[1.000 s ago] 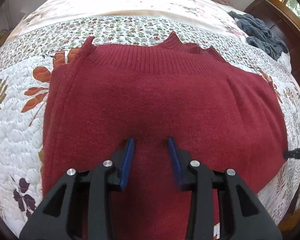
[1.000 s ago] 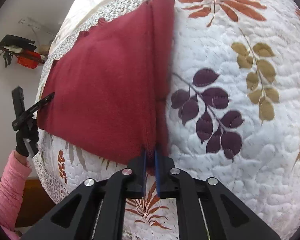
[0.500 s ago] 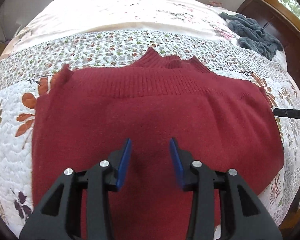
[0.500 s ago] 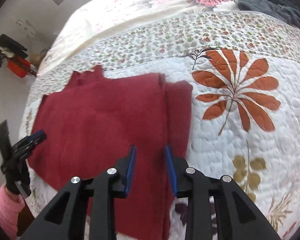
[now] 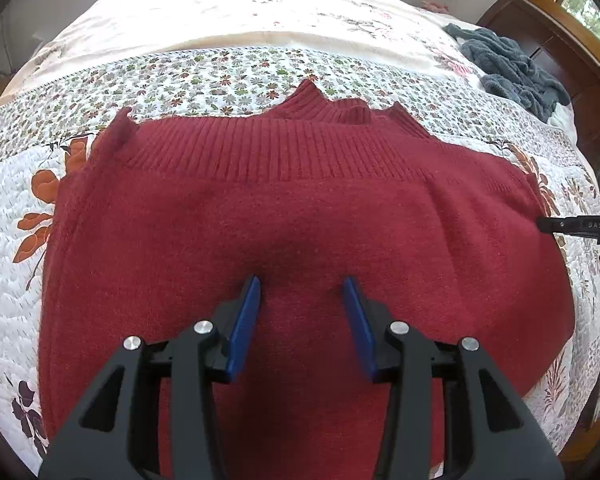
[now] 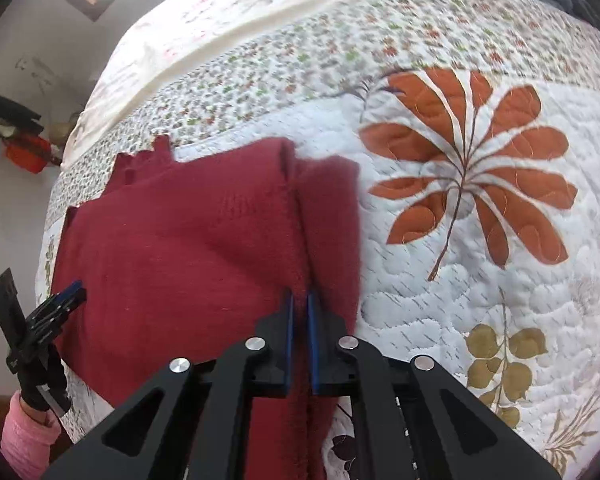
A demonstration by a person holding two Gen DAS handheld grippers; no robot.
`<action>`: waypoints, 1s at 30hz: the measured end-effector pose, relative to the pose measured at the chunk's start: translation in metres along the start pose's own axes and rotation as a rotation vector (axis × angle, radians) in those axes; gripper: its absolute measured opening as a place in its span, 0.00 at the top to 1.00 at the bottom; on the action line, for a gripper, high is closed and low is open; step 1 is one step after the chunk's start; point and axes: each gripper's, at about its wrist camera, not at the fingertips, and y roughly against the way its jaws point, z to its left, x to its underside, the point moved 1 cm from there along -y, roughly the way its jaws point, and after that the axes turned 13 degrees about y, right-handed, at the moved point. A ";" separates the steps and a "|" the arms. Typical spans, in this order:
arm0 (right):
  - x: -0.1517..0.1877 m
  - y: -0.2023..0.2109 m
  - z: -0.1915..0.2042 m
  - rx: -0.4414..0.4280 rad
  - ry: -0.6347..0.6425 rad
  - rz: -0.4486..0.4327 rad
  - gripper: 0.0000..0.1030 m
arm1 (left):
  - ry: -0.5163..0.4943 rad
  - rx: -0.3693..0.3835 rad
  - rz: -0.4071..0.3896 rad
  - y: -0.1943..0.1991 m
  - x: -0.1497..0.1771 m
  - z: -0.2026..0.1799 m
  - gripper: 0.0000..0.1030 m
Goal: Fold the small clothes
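A dark red knit sweater [image 5: 300, 208] lies flat on the floral quilt [image 5: 204, 76], its ribbed band towards the far side. My left gripper [image 5: 302, 296] hovers open over the near middle of the sweater, with only fabric below its blue pads. In the right wrist view, my right gripper [image 6: 299, 308] is shut on the sweater [image 6: 188, 248] at the raised fold along its right edge. The right gripper's tip [image 5: 556, 225] shows at the sweater's right side. The left gripper [image 6: 60, 300] appears at the sweater's far left edge.
A dark grey-blue bundle of cloth [image 5: 512, 68] lies at the far right of the bed, beside a wooden bed frame [image 5: 556, 36]. A pink sleeve [image 6: 24, 436] and a black glove hold the left gripper. Quilt with orange leaves [image 6: 472, 184] spreads to the right.
The right gripper let go of the sweater's near corner, opened, moved further up the side fold and shut on it. The left gripper stayed open and drew back slightly.
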 end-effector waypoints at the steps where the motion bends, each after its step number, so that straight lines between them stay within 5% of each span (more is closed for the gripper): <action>1: 0.001 -0.003 -0.001 0.008 0.001 0.006 0.94 | -0.002 -0.001 0.000 -0.001 0.000 0.000 0.58; 7: 0.001 -0.003 0.003 0.018 -0.001 0.009 0.90 | -0.004 -0.010 -0.001 -0.003 0.001 -0.001 0.57; 10: 0.007 0.016 0.007 -0.002 -0.002 -0.038 0.80 | 0.017 -0.003 0.006 0.005 -0.001 -0.001 0.57; 11: 0.011 0.023 0.007 -0.012 -0.001 -0.050 0.67 | 0.023 0.009 -0.003 0.012 -0.002 0.000 0.57; 13: 0.023 0.035 0.004 -0.040 -0.019 -0.064 0.58 | 0.023 0.019 -0.025 0.022 -0.002 -0.001 0.55; 17: 0.044 0.035 -0.002 -0.106 -0.059 -0.031 0.51 | 0.028 0.047 -0.030 0.028 0.000 -0.005 0.53; 25: 0.057 0.006 -0.010 -0.152 -0.113 0.002 0.51 | 0.041 0.033 0.011 0.007 0.006 -0.007 0.53; 28: 0.054 -0.005 -0.010 -0.190 -0.130 0.001 0.72 | 0.041 0.026 0.011 0.002 0.006 -0.004 0.53; 30: 0.052 -0.012 -0.008 -0.187 -0.133 0.005 0.73 | 0.046 0.028 0.012 0.001 0.006 -0.003 0.53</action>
